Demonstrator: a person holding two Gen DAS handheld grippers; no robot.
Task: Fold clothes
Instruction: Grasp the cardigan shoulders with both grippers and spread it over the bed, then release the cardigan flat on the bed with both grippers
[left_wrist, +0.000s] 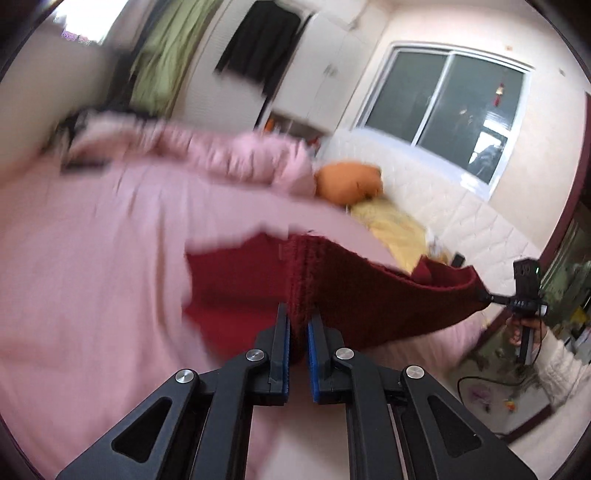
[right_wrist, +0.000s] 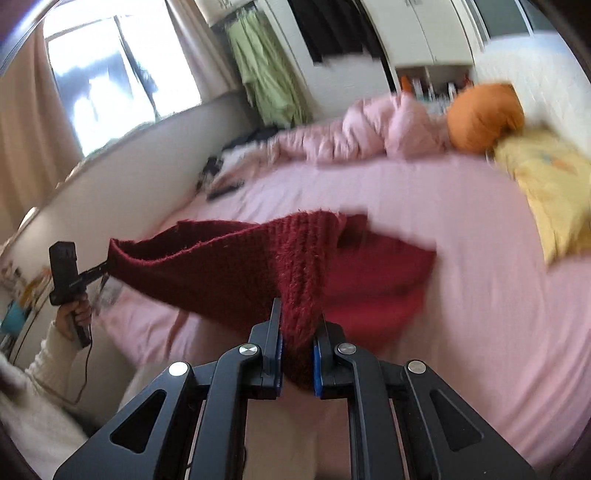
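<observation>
Red knit garment (left_wrist: 369, 291) hangs stretched above pink bed (left_wrist: 92, 277), one edge clenched in your left tool (left_wrist: 298, 325), other in right tool (right_wrist: 298, 325). Keep span taut, both tools level. Lower far hem onto bed first, flat, clear of yellow pillow (left_wrist: 395, 229).

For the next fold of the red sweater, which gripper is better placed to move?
Neither clearly: left gripper and right gripper each clamp one end of the red sweater, stretched between them above the pink bed.

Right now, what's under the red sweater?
Under the red sweater, stretched between left gripper and right gripper, lies pink bedsheet. Anything beneath its draped part is hidden.
</observation>
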